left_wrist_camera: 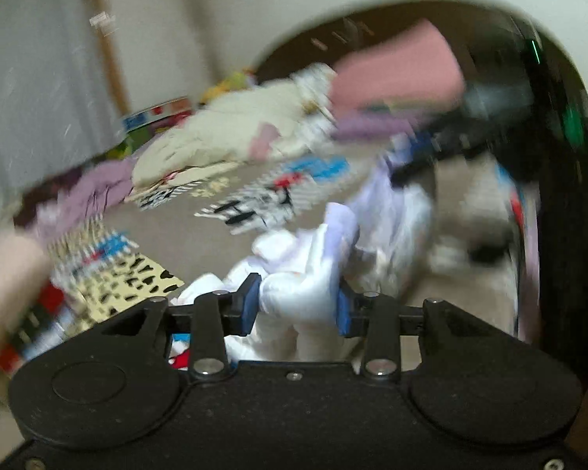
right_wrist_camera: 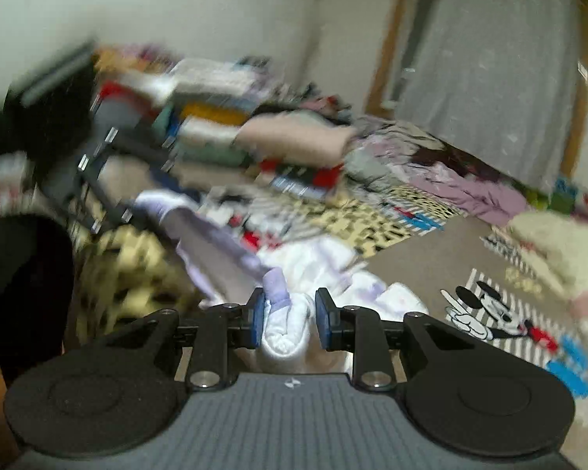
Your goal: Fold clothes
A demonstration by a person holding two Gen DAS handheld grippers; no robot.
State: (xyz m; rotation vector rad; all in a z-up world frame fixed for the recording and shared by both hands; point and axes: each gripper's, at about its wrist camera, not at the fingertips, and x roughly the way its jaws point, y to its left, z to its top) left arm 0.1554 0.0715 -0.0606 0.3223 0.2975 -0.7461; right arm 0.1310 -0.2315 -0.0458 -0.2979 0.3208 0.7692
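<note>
A white garment (left_wrist_camera: 302, 293) with pale lilac parts is gripped by both hand-held grippers. In the left wrist view, the left hand-held gripper (left_wrist_camera: 298, 307) is seen with its blue pads (left_wrist_camera: 248, 310) pressed against a thick bunch of the white cloth, which fills the gap between them. From there the fabric is stretched up and to the right, toward the right hand-held gripper (left_wrist_camera: 403, 174), which appears as a dark, blurred shape holding the far end. In the right wrist view, the right hand-held gripper (right_wrist_camera: 288, 319) is shown at a narrow setting, with a rolled white and lilac fold (right_wrist_camera: 284, 319) of the garment lying between its pads; the left pad is touched by the cloth, while a small gap is left at the right pad. The rest of the garment (right_wrist_camera: 325, 270) is spread ahead of the fingers, above a bed covered by a taupe blanket (right_wrist_camera: 419, 258) printed with cartoon mice (right_wrist_camera: 486, 313). Stacks of folded clothes (right_wrist_camera: 294, 141) are seen farther back on the bed, and a cream quilted bundle (left_wrist_camera: 231, 133) lies on it too. A grey curtain (right_wrist_camera: 490, 74) is seen at the wall. Both views are heavily blurred by motion.
</note>
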